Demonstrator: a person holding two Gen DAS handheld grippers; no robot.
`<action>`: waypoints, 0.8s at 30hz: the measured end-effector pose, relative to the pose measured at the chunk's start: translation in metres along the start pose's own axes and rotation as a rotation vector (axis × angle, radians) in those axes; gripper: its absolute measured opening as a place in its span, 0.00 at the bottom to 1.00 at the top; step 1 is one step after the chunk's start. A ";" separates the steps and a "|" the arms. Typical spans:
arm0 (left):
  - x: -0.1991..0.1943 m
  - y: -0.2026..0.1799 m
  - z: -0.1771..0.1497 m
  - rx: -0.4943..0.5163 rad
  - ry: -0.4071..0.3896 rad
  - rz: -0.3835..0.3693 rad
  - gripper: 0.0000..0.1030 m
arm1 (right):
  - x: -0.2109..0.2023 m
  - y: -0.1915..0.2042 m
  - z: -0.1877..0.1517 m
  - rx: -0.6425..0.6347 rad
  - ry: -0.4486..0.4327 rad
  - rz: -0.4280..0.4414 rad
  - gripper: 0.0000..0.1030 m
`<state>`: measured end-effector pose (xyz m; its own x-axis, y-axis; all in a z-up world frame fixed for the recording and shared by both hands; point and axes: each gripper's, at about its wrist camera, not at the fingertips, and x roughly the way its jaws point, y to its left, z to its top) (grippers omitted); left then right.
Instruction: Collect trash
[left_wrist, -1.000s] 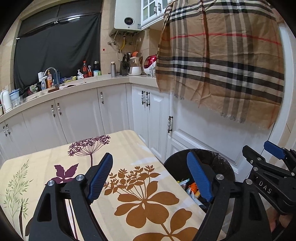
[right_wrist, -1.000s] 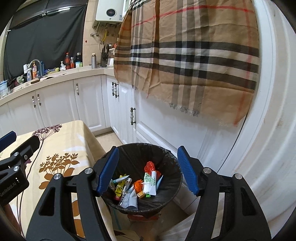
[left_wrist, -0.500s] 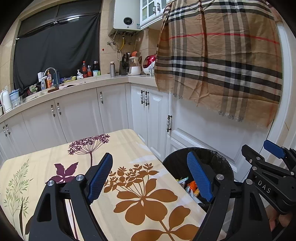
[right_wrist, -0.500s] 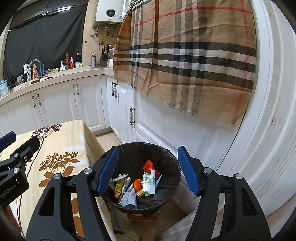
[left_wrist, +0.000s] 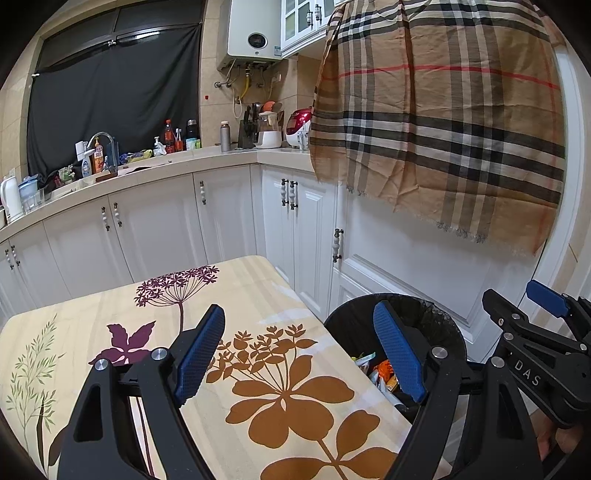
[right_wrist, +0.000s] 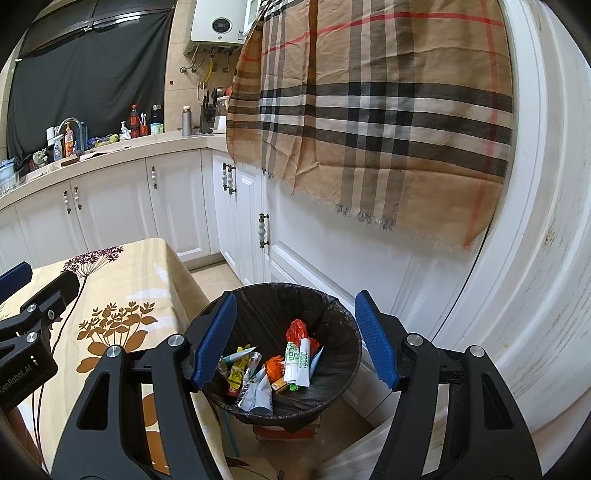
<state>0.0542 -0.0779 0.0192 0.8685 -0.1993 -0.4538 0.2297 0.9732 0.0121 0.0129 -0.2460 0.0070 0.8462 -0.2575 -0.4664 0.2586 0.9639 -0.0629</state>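
Wrappers and tubes (right_wrist: 273, 369) lie in the black bin (right_wrist: 332, 317) below the released, empty right gripper (right_wrist: 295, 339); left gripper (left_wrist: 299, 354) gapes empty over the tablecloth (left_wrist: 258, 291).

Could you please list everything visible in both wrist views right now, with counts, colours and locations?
Trash bin: one, black-lined, on the floor beside the table.
Trash: several wrappers and tubes, white, green, orange, yellow, inside the bin.
Table: one, cream cloth with brown and purple flowers, no trash visible on it.
Plaid cloth: one, tan with black, white, red stripes, hanging over the white door.
Cabinets: white, under the counter.
Counter clutter: bottles, faucet, knife block, appliances, along the back wall.
Water heater: one, white, on the wall.
Left tool: black, blue pads, open, empty, over the table.
Right tool: same, open, empty, above the bin.
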 end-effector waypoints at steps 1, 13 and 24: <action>0.000 0.000 0.000 -0.001 0.000 0.000 0.78 | -0.001 0.000 0.000 -0.001 0.000 0.000 0.63; -0.001 0.001 -0.001 -0.003 -0.002 0.003 0.78 | 0.000 0.000 0.000 -0.001 0.000 0.000 0.63; -0.001 0.003 -0.001 -0.004 -0.002 0.002 0.78 | 0.000 0.001 0.000 -0.002 0.000 0.000 0.63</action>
<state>0.0537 -0.0752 0.0192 0.8698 -0.1972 -0.4524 0.2260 0.9741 0.0099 0.0131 -0.2450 0.0064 0.8464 -0.2576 -0.4661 0.2579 0.9640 -0.0645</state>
